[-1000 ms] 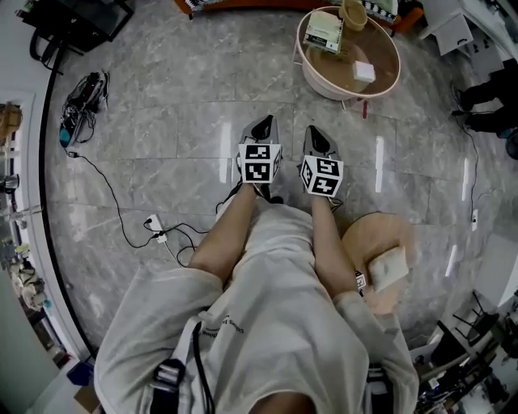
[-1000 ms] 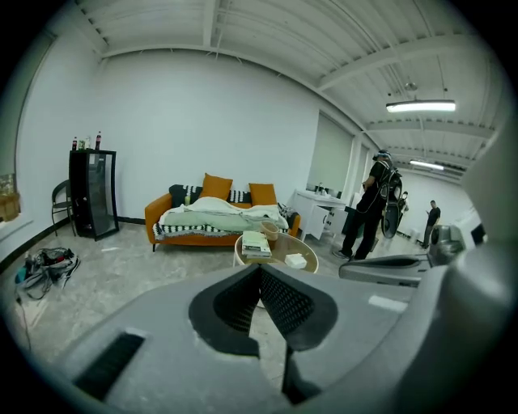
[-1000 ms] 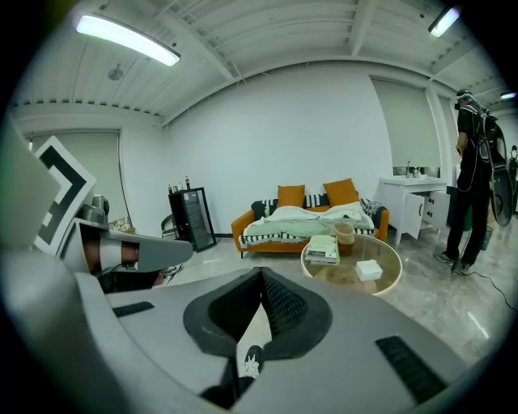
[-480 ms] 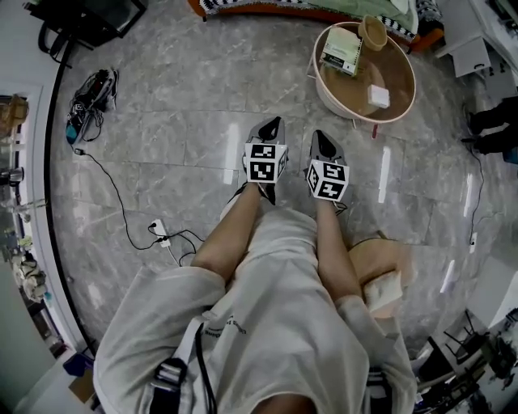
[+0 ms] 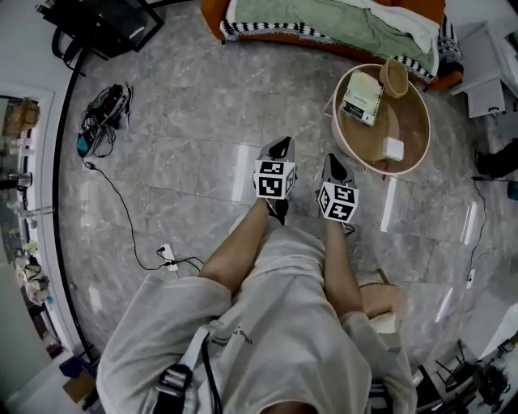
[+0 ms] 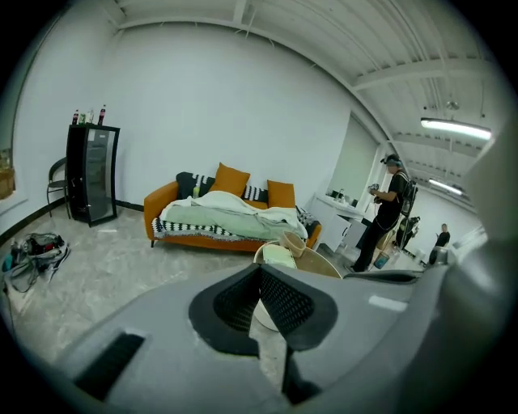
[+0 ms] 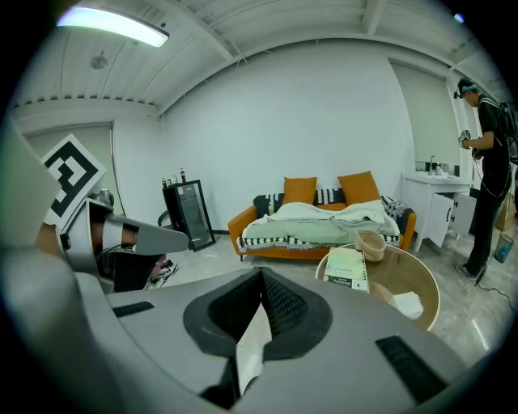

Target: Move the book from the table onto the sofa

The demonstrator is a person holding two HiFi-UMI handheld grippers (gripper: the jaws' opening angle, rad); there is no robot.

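Note:
The light green book (image 5: 362, 99) lies on the round glass-topped table (image 5: 409, 121), at its left side, and shows in the right gripper view as the book (image 7: 346, 268). The orange sofa (image 5: 324, 24) with a green blanket stands beyond the table. My left gripper (image 5: 281, 147) and right gripper (image 5: 333, 164) hang side by side over the floor, short of the table. Both are shut and hold nothing. In the left gripper view the book (image 6: 279, 257) peeks over the shut left gripper (image 6: 259, 271). The right gripper (image 7: 261, 275) points left of the table.
A tan bowl (image 5: 394, 77) and a small white box (image 5: 393, 149) share the table. Cables with a power strip (image 5: 166, 255) and shoes (image 5: 101, 113) lie on the floor at left. A black cabinet (image 6: 91, 174) stands left of the sofa. A person (image 6: 388, 210) stands at right.
Both shut grippers have moved forward together toward the table and sofa. The sofa has come into the head view at the top, and the table now sits lower in it.

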